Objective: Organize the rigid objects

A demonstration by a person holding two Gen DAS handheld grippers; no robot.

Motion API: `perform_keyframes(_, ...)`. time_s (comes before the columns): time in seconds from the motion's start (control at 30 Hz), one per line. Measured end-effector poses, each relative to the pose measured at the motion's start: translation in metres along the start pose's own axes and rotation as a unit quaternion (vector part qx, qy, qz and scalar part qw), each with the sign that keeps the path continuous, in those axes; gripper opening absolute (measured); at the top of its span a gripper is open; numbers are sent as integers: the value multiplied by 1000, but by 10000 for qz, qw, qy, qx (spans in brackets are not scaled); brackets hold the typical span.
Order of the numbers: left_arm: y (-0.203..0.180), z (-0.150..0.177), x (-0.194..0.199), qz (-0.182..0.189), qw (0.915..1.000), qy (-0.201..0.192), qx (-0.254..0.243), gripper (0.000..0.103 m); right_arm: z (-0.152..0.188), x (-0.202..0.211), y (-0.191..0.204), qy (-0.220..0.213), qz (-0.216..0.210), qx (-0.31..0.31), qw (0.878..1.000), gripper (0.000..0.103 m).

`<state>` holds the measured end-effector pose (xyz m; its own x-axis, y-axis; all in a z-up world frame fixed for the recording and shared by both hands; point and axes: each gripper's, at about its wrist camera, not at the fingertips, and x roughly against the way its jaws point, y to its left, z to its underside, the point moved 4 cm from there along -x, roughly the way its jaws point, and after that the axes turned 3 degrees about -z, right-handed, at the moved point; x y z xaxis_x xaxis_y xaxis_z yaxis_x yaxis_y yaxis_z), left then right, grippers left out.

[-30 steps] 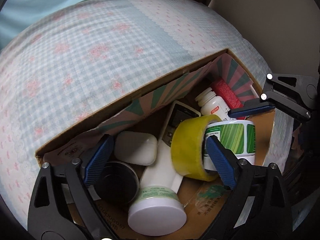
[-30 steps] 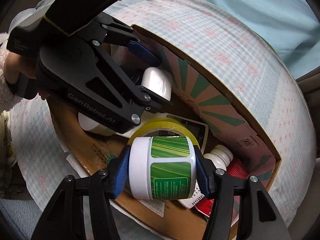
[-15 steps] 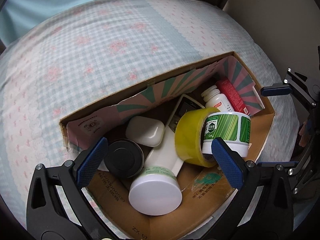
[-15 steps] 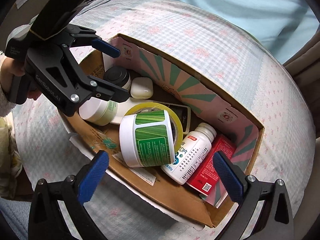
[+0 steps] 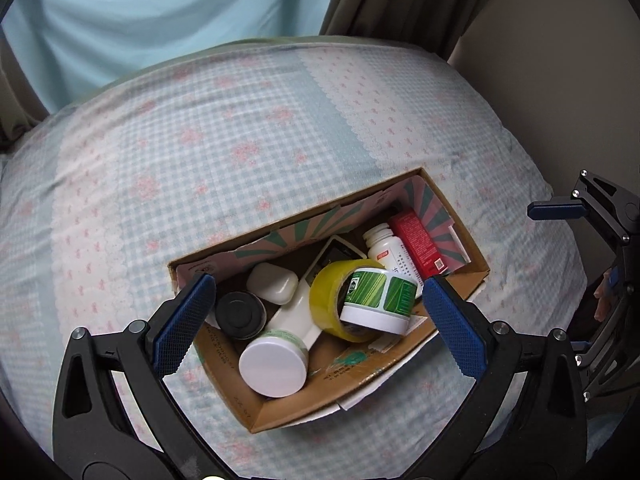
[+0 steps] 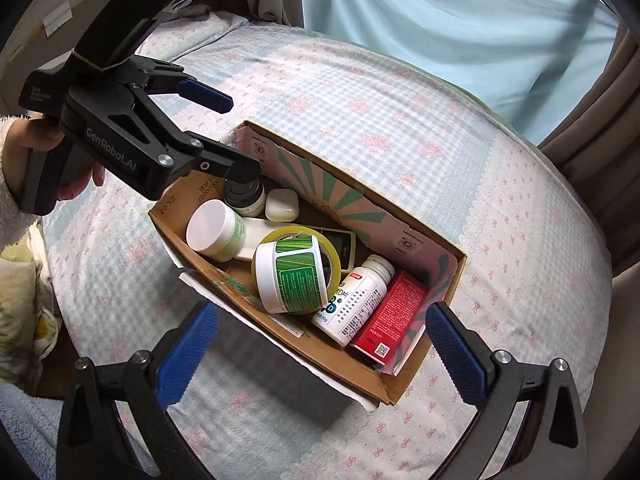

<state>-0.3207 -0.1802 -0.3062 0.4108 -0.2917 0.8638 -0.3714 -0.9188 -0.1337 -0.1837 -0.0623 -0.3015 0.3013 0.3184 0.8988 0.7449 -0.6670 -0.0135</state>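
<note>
A cardboard box [image 5: 344, 394] [image 6: 320, 350] lies on the bed. In it are a green-labelled white jar [image 5: 378, 296] [image 6: 290, 276] resting in a yellow tape roll [image 5: 326, 296] [image 6: 334, 250], a white-lidded jar [image 5: 274, 364] [image 6: 214, 230], a dark-lidded jar [image 5: 240, 314] [image 6: 244, 194], a white case [image 5: 272, 282] [image 6: 282, 204], a white pill bottle [image 5: 390, 250] [image 6: 354, 300], a red carton [image 5: 416, 240] [image 6: 390, 314] and a remote [image 5: 330, 250] [image 6: 346, 244]. My left gripper [image 5: 316, 320] [image 6: 224, 136] is open and empty above the box. My right gripper [image 6: 322, 350] is open and empty, above the box's near wall.
The box rests on a blue-checked bedspread [image 5: 240, 140] [image 6: 380, 100] with pink flowers. Light blue curtains [image 5: 160, 12] hang behind the bed, and a beige wall [image 5: 560, 60] stands to the right. One finger of the right gripper [image 5: 558, 210] shows at the left wrist view's right edge.
My right gripper opened and let go of the green-labelled jar, which now lies in the tape roll. Both grippers have risen and pulled back from the box.
</note>
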Motion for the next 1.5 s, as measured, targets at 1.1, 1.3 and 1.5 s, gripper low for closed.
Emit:
perform_keyframes(1.1, -154, 2, 271, -1326, 9584, -2049, 1480, 103, 34, 294, -64, -1825, 1736, -2469, 9357, 103)
perform_keyframes(1.3, -159, 1, 270, -1355, 9586, -2064, 1416, 103, 34, 299, -66, -1891, 1769, -2501, 9329, 103)
perform_keyframes(1.5, -160, 1, 270, -1337, 9587, -2078, 1407, 103, 35, 302, -67, -1939, 1815, -2525, 9304, 103)
